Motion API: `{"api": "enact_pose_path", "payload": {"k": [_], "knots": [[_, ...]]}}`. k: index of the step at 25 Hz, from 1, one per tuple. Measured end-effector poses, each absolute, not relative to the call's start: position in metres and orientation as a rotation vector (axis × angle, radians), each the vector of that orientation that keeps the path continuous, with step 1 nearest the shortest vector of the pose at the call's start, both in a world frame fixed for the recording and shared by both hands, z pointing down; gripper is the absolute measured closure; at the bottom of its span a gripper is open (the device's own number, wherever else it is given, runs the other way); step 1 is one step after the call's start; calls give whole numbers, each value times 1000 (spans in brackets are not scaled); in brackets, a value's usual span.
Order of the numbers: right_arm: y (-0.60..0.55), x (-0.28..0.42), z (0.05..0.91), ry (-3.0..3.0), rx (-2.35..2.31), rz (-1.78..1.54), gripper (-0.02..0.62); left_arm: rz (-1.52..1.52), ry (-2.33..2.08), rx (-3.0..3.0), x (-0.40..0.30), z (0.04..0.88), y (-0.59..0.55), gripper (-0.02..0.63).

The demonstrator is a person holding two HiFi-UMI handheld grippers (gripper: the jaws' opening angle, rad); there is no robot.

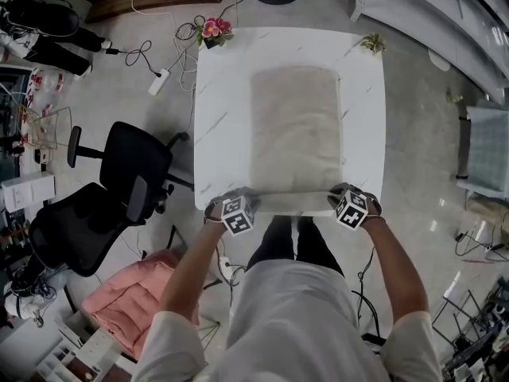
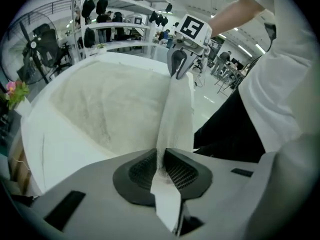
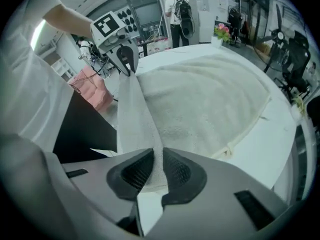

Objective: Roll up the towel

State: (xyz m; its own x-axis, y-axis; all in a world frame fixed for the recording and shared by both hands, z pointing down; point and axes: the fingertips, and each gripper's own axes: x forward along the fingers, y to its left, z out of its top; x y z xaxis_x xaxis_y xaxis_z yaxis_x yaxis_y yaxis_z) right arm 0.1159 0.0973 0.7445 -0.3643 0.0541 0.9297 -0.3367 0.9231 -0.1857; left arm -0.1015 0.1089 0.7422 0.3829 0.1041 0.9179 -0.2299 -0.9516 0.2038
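– So, what is the left gripper (image 2: 161, 166) doing?
– It is pinched tight on the towel (image 1: 296, 130), at the corner near 7 o'clock. The right gripper (image 3: 156, 171) pinches the corner near 5 o'clock. The edge between them is pulled straight and lifted a bit.
– Where is the rest of the towel?
– Flat on the white table (image 1: 219, 118), going away toward 12 o'clock.
– Is it hard to hold?
– I think not. It looks soft, light and floppy, so it would sag from just one spot. The two near corners are good places.
– Is there room to roll?
– Yes. Bare table shows at 3 and 9 o'clock, and a little at 12. The flowers (image 1: 213, 30) sit at the 11 o'clock corner and a small plant (image 1: 372, 44) at 1 o'clock, both away from the towel.
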Motion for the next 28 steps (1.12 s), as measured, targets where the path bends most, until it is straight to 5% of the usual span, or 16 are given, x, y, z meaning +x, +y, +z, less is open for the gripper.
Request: {"api": "enact_pose_path", "payload": {"k": [7,28], "knots": [[69,122,754,-1887,386,221,403,1689,-415,2410,-108,757,75,399],[135,115,743,-1945,300,169,437,1658,-457,2446,-88,749,146,433]]}}
